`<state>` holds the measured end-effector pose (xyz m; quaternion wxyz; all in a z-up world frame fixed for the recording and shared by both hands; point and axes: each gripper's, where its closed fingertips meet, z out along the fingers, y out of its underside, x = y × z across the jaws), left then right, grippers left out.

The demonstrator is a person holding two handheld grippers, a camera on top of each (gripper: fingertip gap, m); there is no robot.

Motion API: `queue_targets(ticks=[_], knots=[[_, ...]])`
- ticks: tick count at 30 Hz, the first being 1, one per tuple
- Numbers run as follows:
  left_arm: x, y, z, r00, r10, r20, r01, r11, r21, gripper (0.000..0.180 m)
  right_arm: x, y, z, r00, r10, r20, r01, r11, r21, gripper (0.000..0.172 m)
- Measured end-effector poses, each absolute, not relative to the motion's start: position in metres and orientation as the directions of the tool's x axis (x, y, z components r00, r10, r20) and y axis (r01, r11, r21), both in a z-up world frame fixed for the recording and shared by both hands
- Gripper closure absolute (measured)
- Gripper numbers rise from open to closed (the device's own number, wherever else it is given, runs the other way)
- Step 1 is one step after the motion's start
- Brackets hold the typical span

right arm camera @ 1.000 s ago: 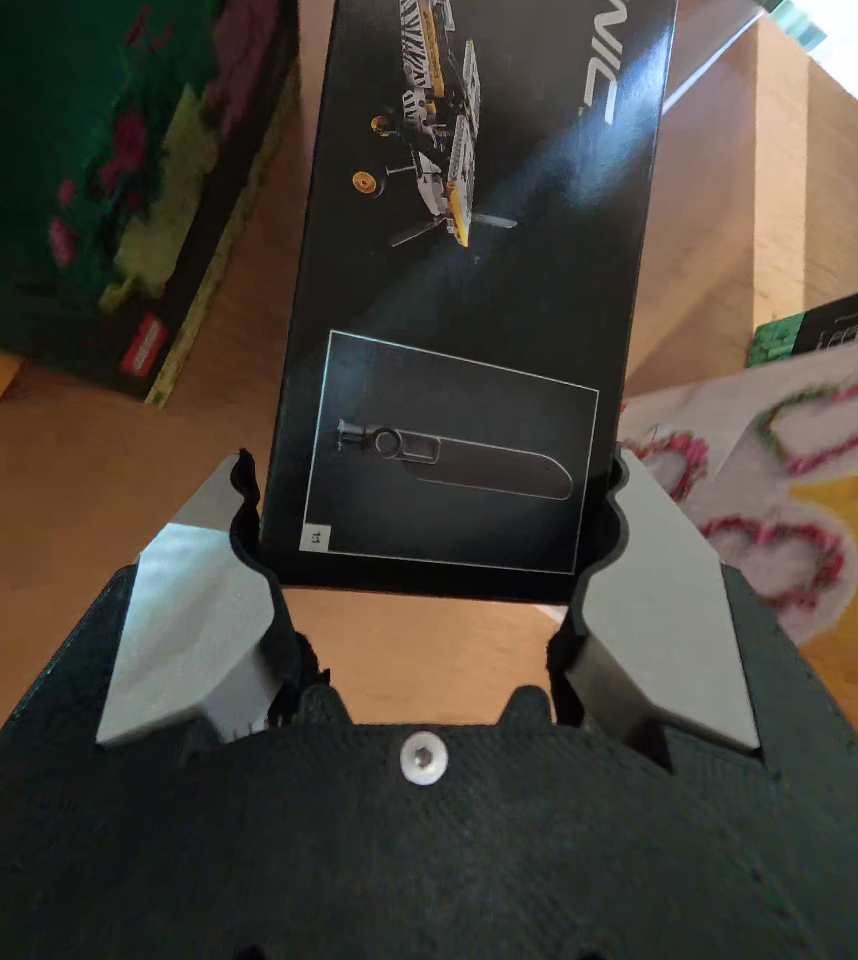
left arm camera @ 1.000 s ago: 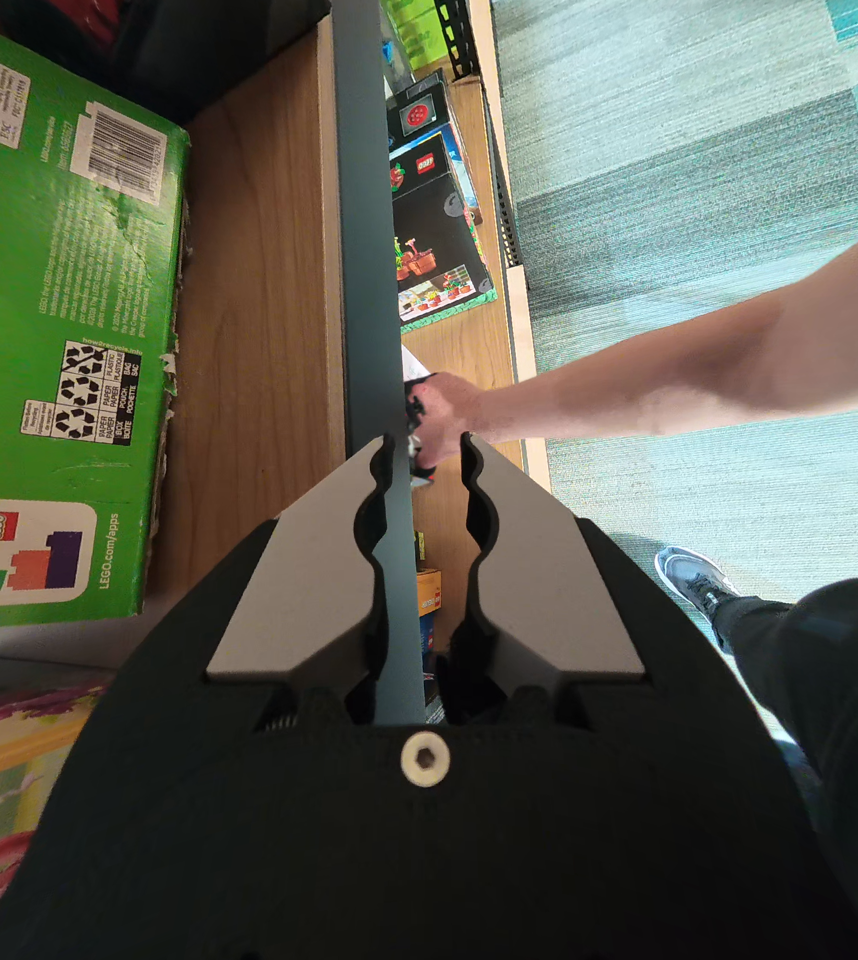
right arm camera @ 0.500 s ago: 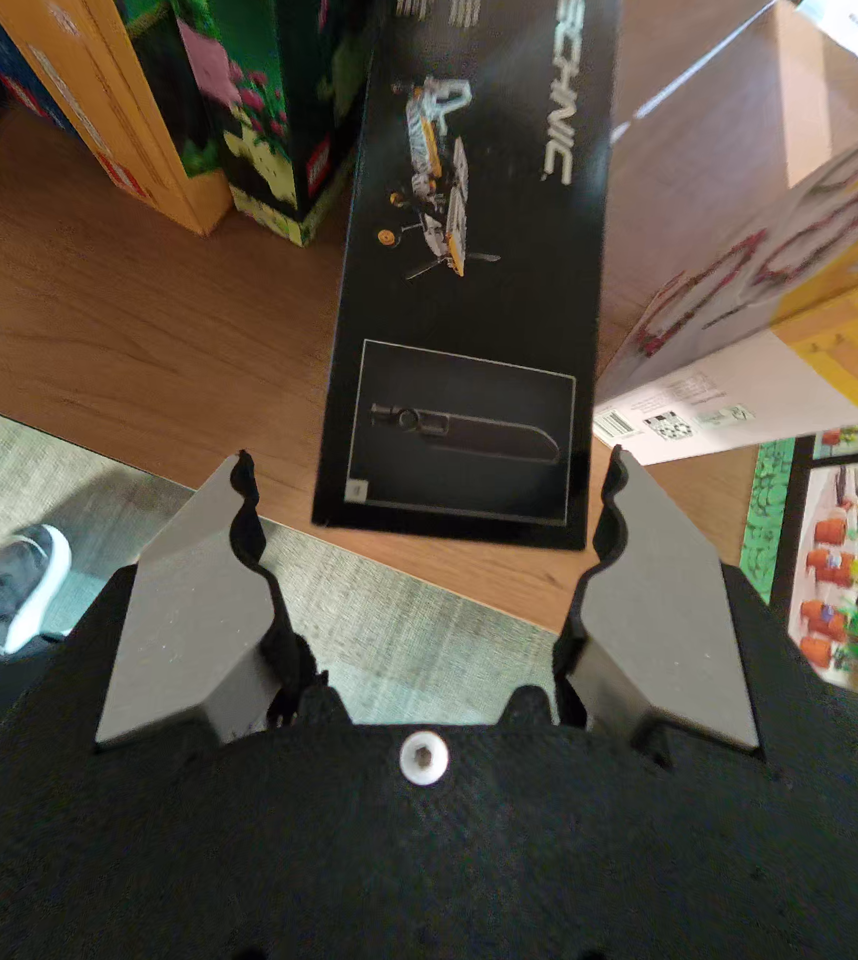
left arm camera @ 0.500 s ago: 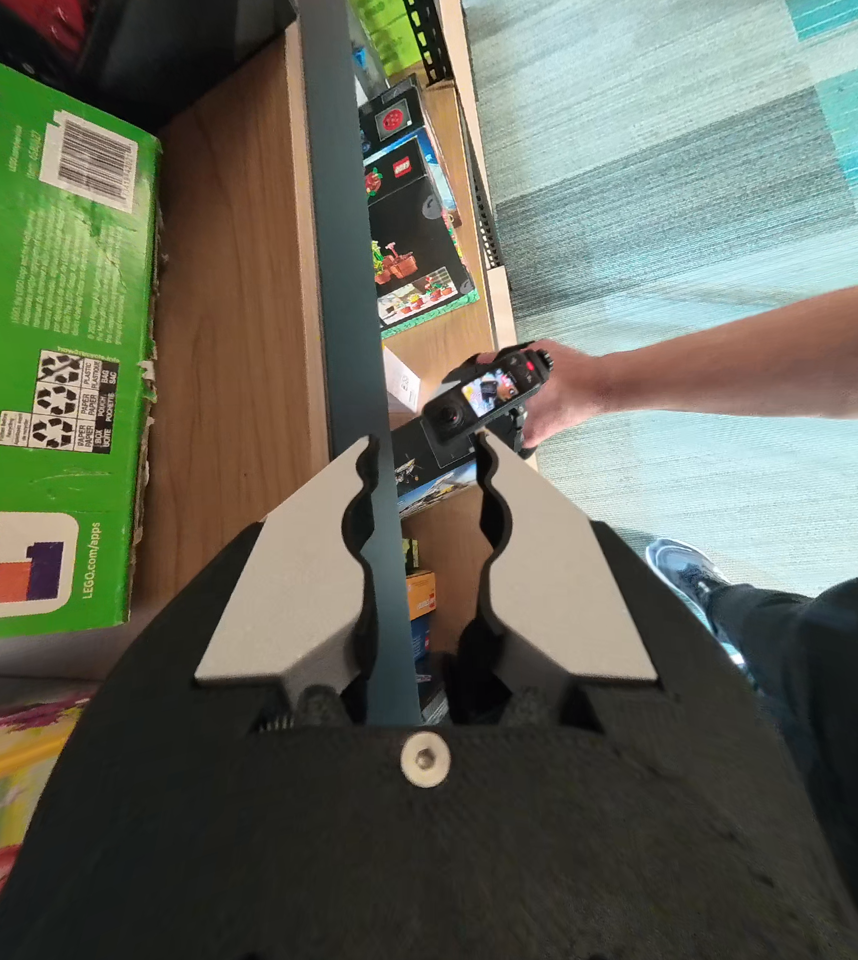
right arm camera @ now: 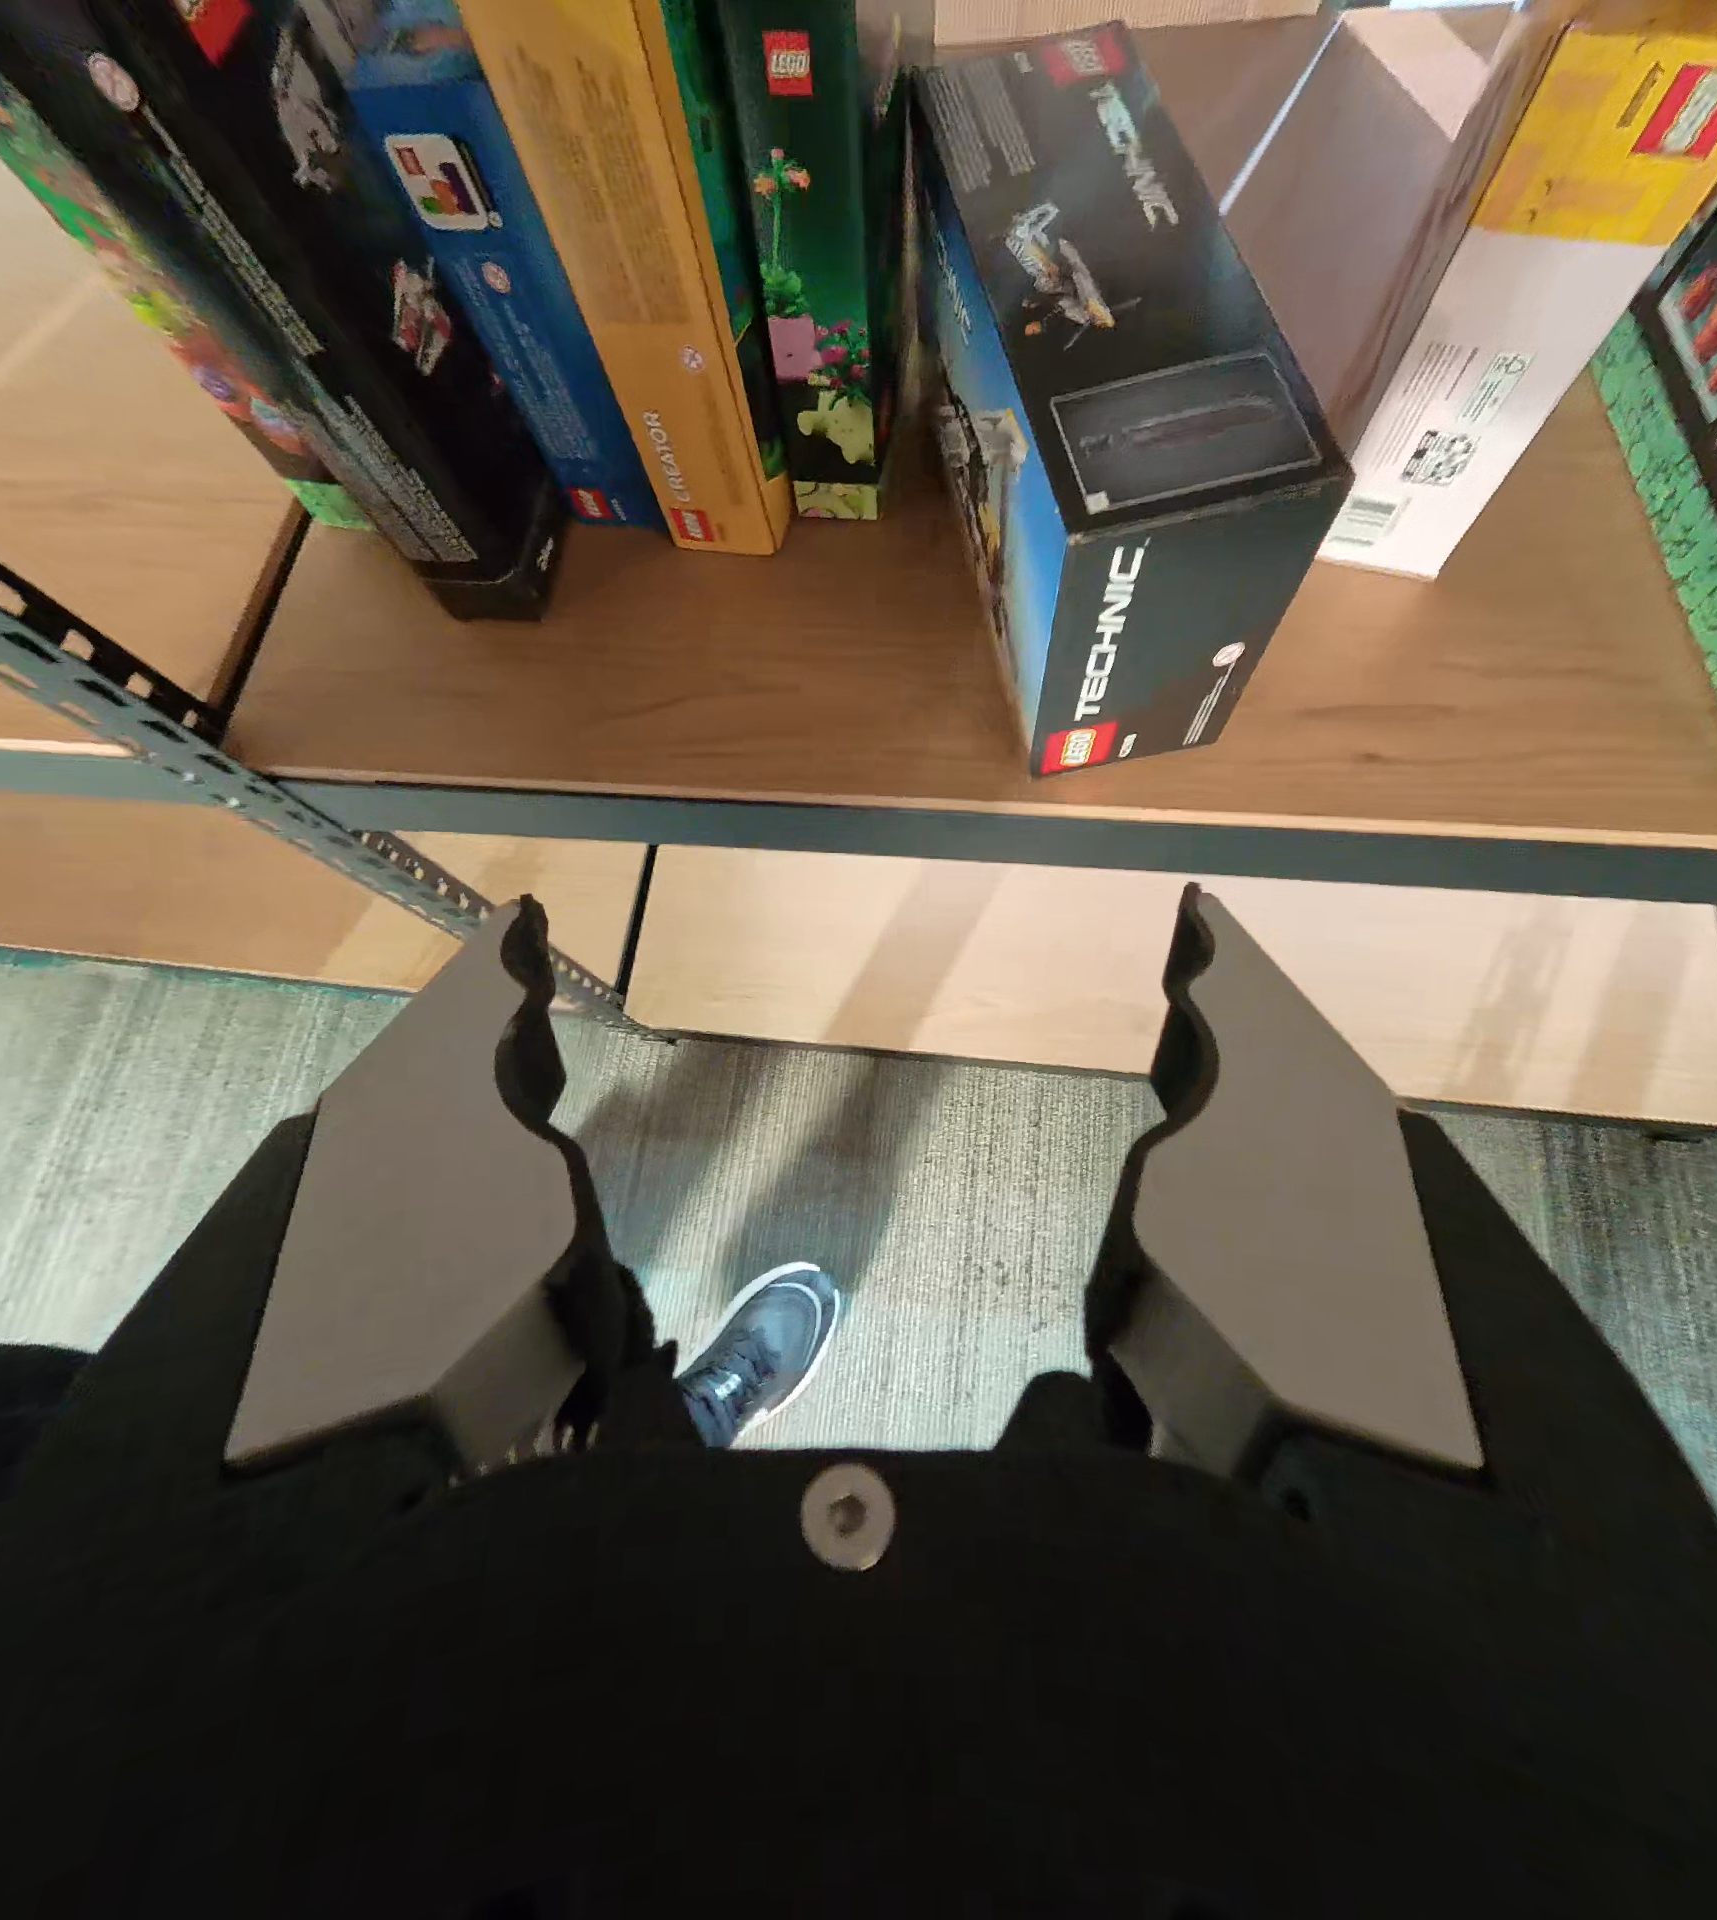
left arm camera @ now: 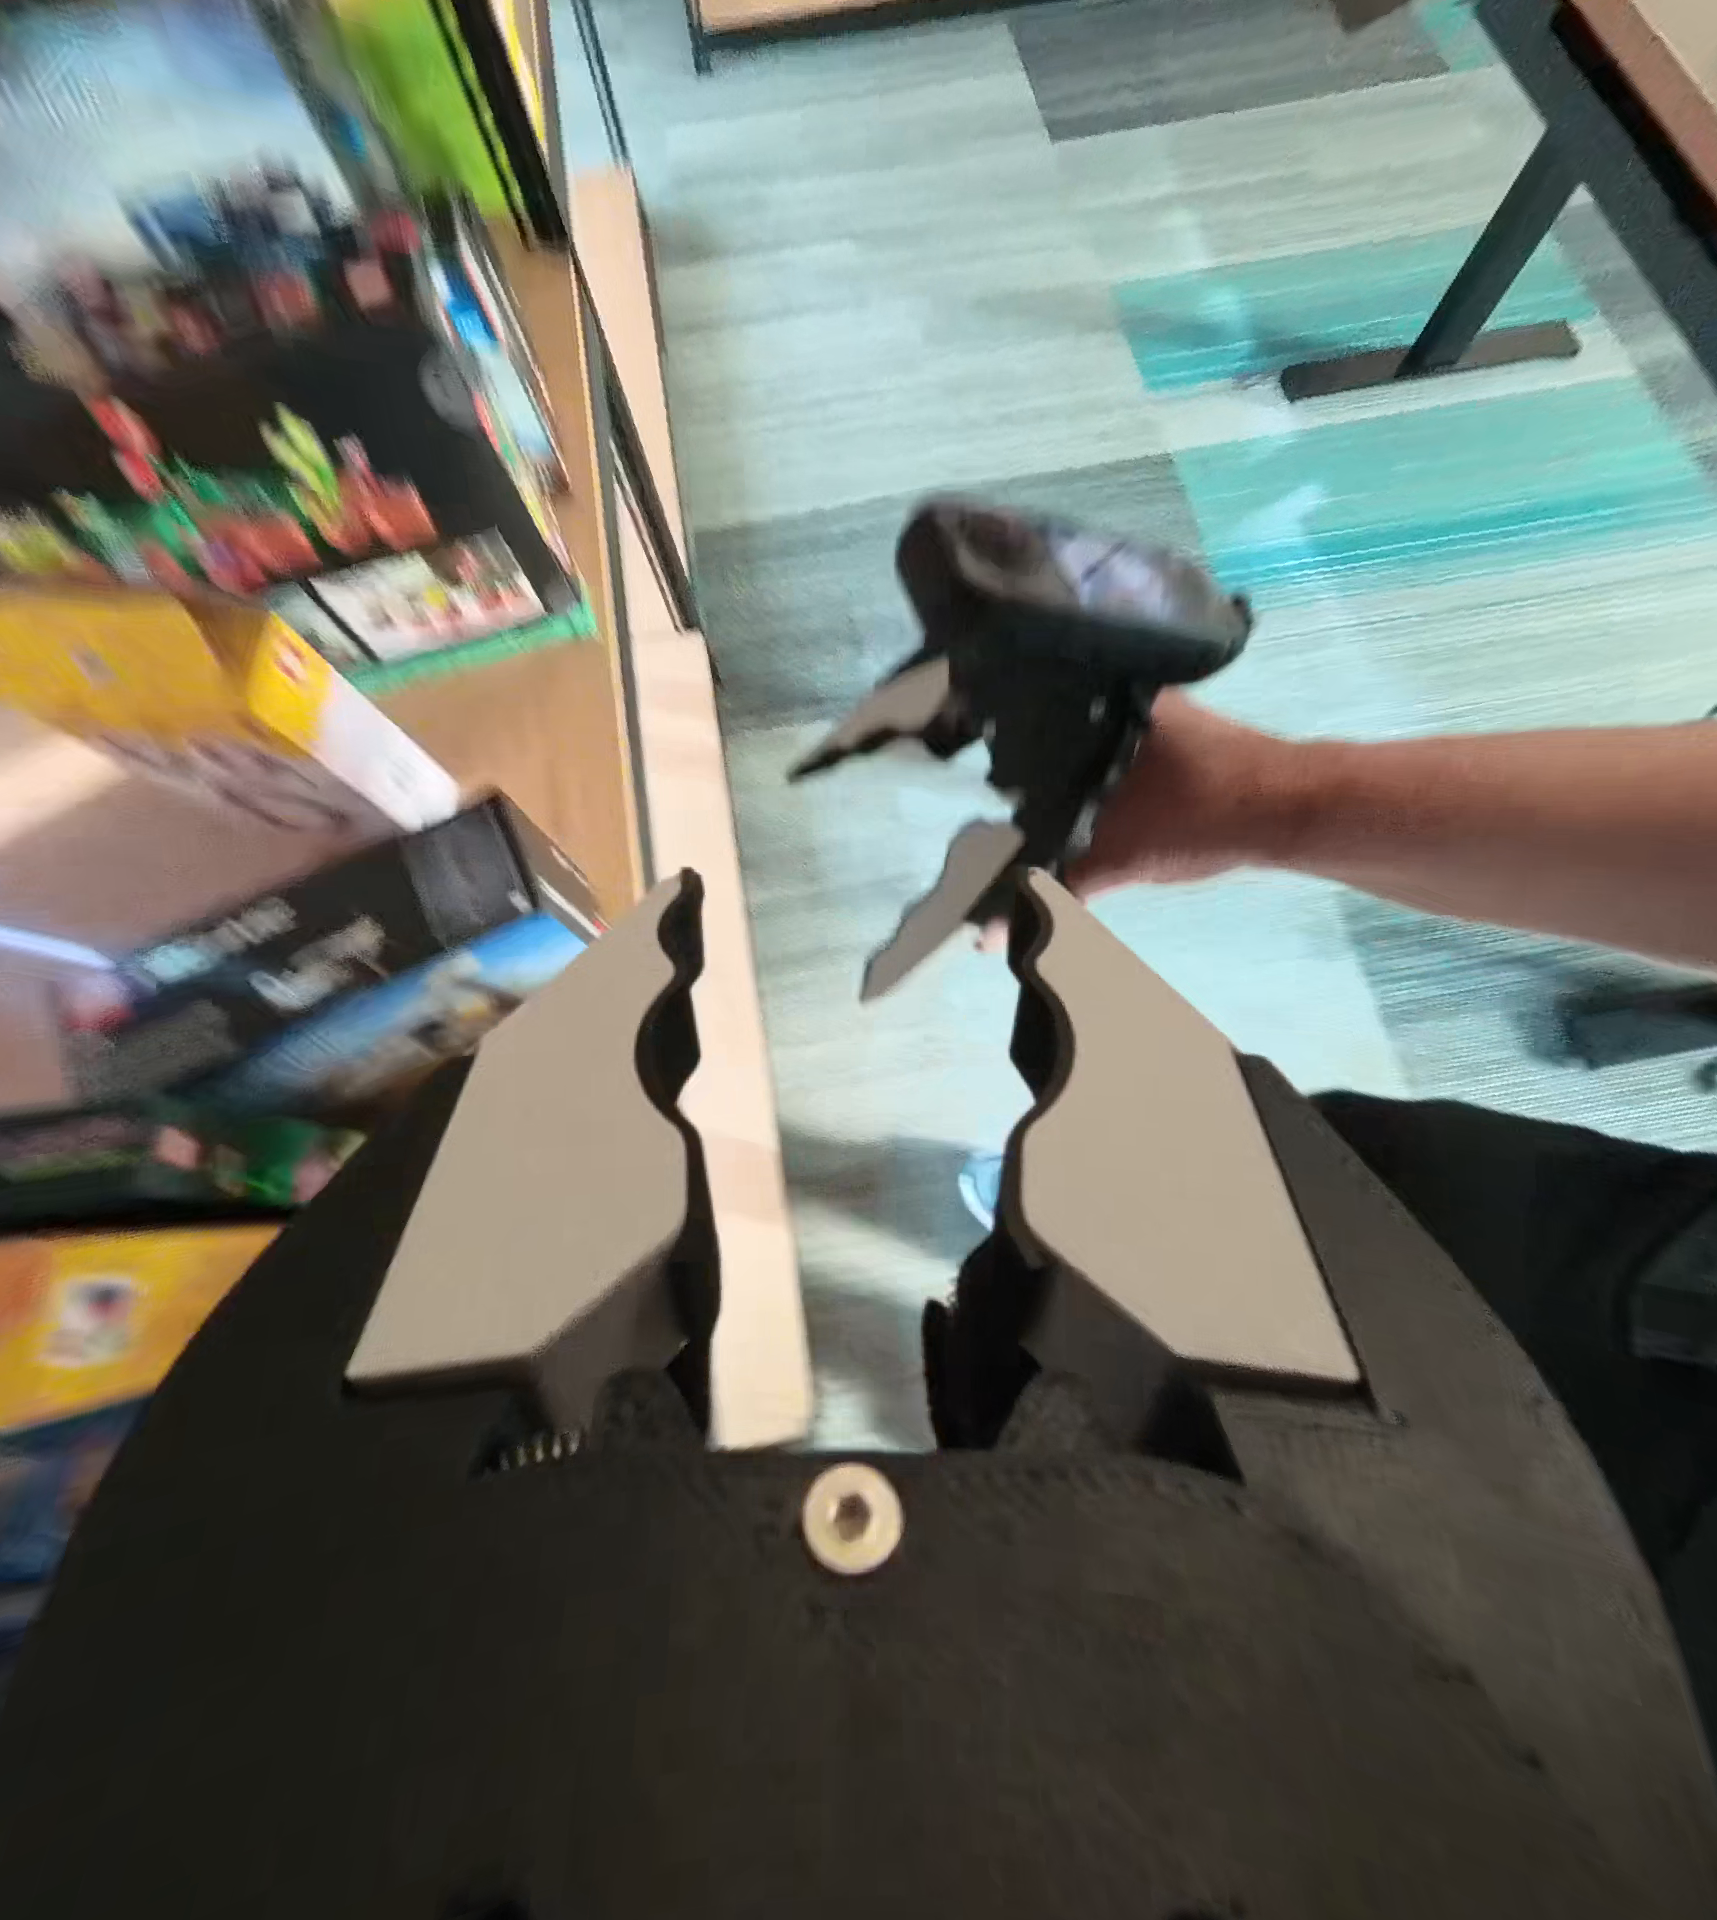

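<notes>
**Both tools bare in front of the shelf**

The wooden shelf (right arm camera: 688,675) carries a row of upright toy boxes, and the black toy box (right arm camera: 1134,416) stands on it, tilted, near a yellow-and-white box (right arm camera: 1519,270). The right tool (right arm camera: 854,914) hangs over grey carpet (right arm camera: 937,1195), fingers wide apart, gripping nothing. The left tool (left arm camera: 854,894), blurred, stands parted and bare along the shelf edge (left arm camera: 729,1039).

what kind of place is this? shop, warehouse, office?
Probably an office or lab storage corner, not a shop: toy building-set boxes stand on a wood-and-metal shelf, over carpet tiles, with a desk leg nearby.
</notes>
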<state>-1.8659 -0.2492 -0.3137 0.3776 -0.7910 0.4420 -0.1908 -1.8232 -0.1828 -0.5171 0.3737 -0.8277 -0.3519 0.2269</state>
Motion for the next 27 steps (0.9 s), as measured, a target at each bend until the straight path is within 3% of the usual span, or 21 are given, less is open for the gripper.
queue_targets(ticks=[3, 6, 10, 18, 22, 27], knots=[[-1.874, -0.239, -0.372, 0.654, -0.744, 0.14, -0.424, -0.514, -0.746, 0.121, -1.818, -0.17, -0.514, 0.608, 0.773, -0.182, 0.363, -0.474, -0.802, 0.051], [-1.881, -0.207, -0.425, 0.75, -0.56, 0.352, -0.228, -0.719, -0.657, 0.105, -1.817, -0.132, -0.517, 0.548, 0.816, -0.182, 0.355, -0.424, -0.833, 0.05], [-1.894, -0.145, -0.486, 0.828, -0.264, 0.495, 0.045, -0.848, -0.528, 0.089, -1.831, -0.077, -0.543, 0.419, 0.886, -0.199, 0.405, -0.378, -0.833, 0.048], [-1.903, -0.053, -0.565, 0.856, 0.076, 0.511, 0.335, -0.834, -0.438, 0.084, -1.861, -0.005, -0.593, 0.184, 0.962, -0.202, 0.516, -0.269, -0.813, 0.043], [-1.901, -0.024, -0.587, 0.821, 0.175, 0.544, 0.421, -0.829, -0.368, 0.075, -1.883, -0.01, -0.61, 0.038, 0.961, -0.274, 0.547, -0.25, -0.799, 0.048], [-1.903, -0.008, -0.596, 0.784, 0.225, 0.578, 0.465, -0.83, -0.308, 0.07, -1.898, -0.022, -0.612, -0.003, 0.945, -0.328, 0.51, -0.281, -0.813, 0.056]])
